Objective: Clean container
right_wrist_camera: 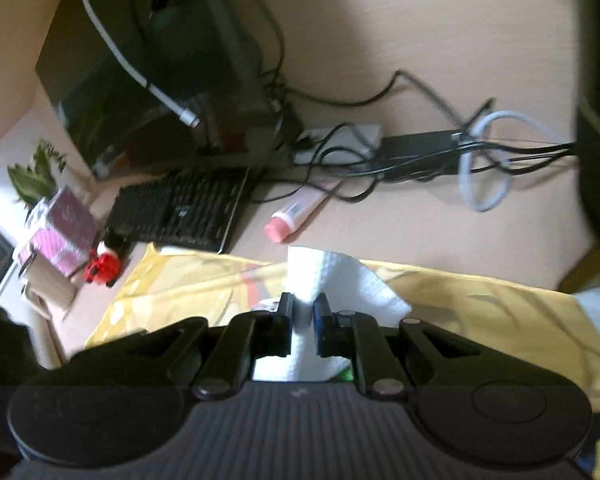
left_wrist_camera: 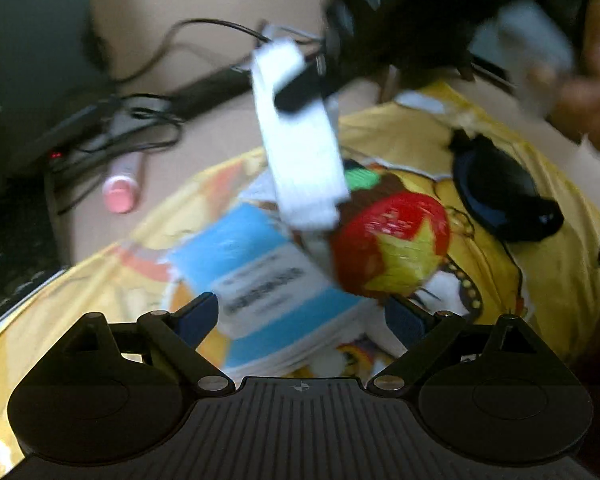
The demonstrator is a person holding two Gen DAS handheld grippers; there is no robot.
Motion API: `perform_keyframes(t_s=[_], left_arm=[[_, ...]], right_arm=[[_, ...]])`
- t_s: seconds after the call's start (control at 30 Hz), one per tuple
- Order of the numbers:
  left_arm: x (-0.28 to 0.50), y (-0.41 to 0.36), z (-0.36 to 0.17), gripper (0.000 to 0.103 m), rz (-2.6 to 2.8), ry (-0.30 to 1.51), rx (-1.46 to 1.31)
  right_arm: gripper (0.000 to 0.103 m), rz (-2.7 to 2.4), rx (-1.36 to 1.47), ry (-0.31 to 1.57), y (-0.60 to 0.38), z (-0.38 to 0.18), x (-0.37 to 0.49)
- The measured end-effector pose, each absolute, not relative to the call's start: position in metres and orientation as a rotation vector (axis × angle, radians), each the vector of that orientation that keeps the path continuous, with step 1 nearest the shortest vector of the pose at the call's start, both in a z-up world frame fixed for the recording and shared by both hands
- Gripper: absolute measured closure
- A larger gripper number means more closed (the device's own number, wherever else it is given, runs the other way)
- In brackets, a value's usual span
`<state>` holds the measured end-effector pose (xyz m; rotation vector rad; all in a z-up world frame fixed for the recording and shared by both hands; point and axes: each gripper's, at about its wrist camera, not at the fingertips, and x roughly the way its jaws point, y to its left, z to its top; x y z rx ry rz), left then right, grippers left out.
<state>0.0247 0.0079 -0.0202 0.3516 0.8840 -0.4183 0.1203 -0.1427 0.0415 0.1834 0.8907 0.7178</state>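
My right gripper is shut on a white paper towel and holds it over the yellow cloth. In the left wrist view the same towel hangs from the right gripper above a red, yellow and brown knitted container. My left gripper is open just in front of a blue and white box that lies on the yellow cloth beside the knitted container. The view is blurred.
A pink tube lies on the beige desk past the cloth; it also shows in the left wrist view. A keyboard, dark monitor and tangled cables stand behind. A black pouch rests on the cloth.
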Motion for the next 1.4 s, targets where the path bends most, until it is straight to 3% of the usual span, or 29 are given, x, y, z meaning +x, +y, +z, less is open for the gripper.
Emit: perform_keyframes(t_s=[0.27, 0.5, 0.57, 0.63, 0.8, 0.97, 1.07, 1.13, 1.17, 1.4], left_arm=[[0.005, -0.021, -0.030, 0.006, -0.444, 0.720, 0.696], [0.018, -0.013, -0.041, 0.005, -0.426, 0.755, 0.642], [0.024, -0.006, -0.038, 0.011, -0.416, 0.767, 0.582], [0.034, 0.011, -0.030, 0.016, -0.386, 0.784, 0.440], [0.060, 0.076, -0.014, 0.025, -0.286, 0.844, -0.085], [0.062, 0.142, -0.028, 0.030, -0.132, 0.894, -0.454], [0.053, 0.163, -0.032, 0.029, -0.041, 0.897, -0.490], [0.047, 0.174, -0.034, 0.027, -0.010, 0.903, -0.506], [0.044, 0.178, -0.035, 0.026, -0.001, 0.906, -0.507], [0.039, 0.152, -0.015, 0.009, 0.000, 0.843, -0.116]], right_arm=[[0.091, 0.662, 0.057, 0.879, -0.150, 0.039, 0.118], [0.084, 0.641, -0.032, 0.953, -0.154, 0.019, 0.119], [0.074, 0.635, 0.002, 0.963, -0.160, 0.016, 0.120], [0.058, 0.633, 0.053, 0.978, -0.162, 0.013, 0.124], [0.048, 0.639, 0.141, 0.998, -0.160, 0.007, 0.135], [0.048, 0.627, 0.183, 1.010, -0.149, -0.001, 0.152], [0.056, 0.627, 0.130, 1.010, -0.134, -0.008, 0.160], [0.085, 0.641, 0.073, 0.983, -0.122, -0.007, 0.161], [0.090, 0.656, 0.057, 0.976, -0.117, -0.006, 0.162], [0.093, 0.840, -0.023, 0.930, -0.063, 0.019, 0.160]])
